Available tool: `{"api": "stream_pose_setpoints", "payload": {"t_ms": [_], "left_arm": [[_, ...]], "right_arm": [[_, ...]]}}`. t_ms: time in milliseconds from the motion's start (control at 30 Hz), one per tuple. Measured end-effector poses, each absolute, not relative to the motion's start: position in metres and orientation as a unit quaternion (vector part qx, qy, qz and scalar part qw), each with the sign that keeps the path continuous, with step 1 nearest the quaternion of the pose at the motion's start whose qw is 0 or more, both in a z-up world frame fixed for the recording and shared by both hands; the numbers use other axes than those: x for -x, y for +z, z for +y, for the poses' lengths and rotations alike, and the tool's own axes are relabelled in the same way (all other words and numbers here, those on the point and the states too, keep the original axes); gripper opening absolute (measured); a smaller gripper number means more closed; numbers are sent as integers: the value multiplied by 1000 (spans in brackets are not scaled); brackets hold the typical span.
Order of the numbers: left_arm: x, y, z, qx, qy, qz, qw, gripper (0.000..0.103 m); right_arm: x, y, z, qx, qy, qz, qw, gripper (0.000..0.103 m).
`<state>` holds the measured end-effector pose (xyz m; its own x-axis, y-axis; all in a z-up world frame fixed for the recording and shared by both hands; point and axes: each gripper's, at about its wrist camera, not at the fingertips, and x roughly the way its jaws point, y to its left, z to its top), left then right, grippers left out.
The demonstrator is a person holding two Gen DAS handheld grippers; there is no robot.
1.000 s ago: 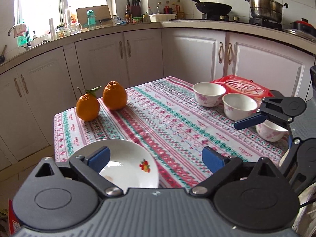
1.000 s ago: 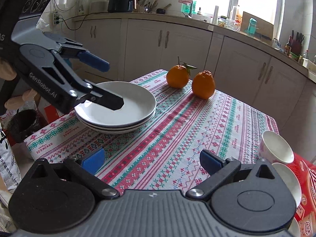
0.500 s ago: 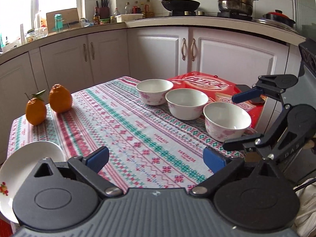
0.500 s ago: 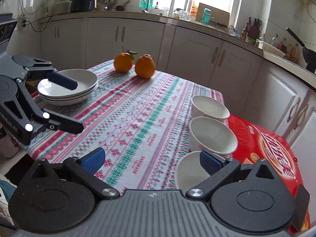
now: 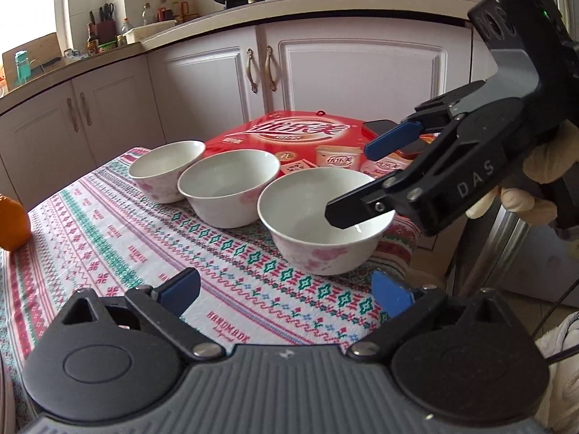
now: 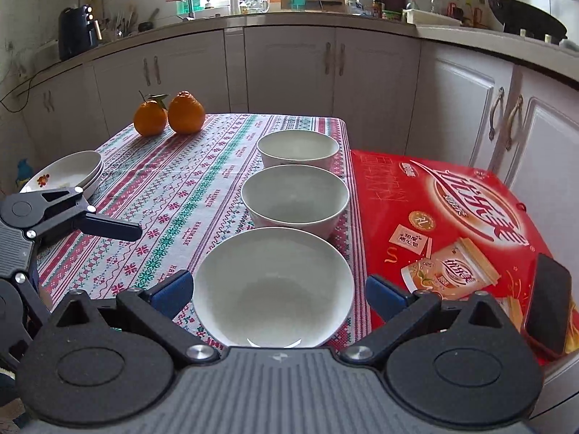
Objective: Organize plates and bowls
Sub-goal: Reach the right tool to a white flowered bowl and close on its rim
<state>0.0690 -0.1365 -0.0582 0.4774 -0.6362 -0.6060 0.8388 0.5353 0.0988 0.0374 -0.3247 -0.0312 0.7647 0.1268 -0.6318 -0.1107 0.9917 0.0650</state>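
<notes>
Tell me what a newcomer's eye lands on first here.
Three white bowls in a row along the patterned tablecloth, the nearest framed by the open right gripper. Beside them lies a bright red box, and two oranges sit at the far corner.

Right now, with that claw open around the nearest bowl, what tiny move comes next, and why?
Probably lower the right gripper slightly and close it on the nearest bowl. Its open fingers already flank the bowl, and the three bowls stand unstacked in a row.
</notes>
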Motion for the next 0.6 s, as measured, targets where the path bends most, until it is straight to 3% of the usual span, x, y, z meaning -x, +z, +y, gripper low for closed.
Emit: {"api": "stream_pose_setpoints", "payload": {"t_ms": [100, 433, 600], "left_arm": [[-73, -65, -149, -195, -450, 261, 832, 98], [-75, -71, -172, -208, -474, 254, 817, 84], [-77, -71, -177, -204, -480, 256, 814, 80]], "right_arm": [[-43, -37, -332, -29, 68, 345, 936, 101], [-57, -47, -345, -60, 78, 364, 926, 81], [-59, -49, -348, -69, 83, 368, 923, 76]]}}
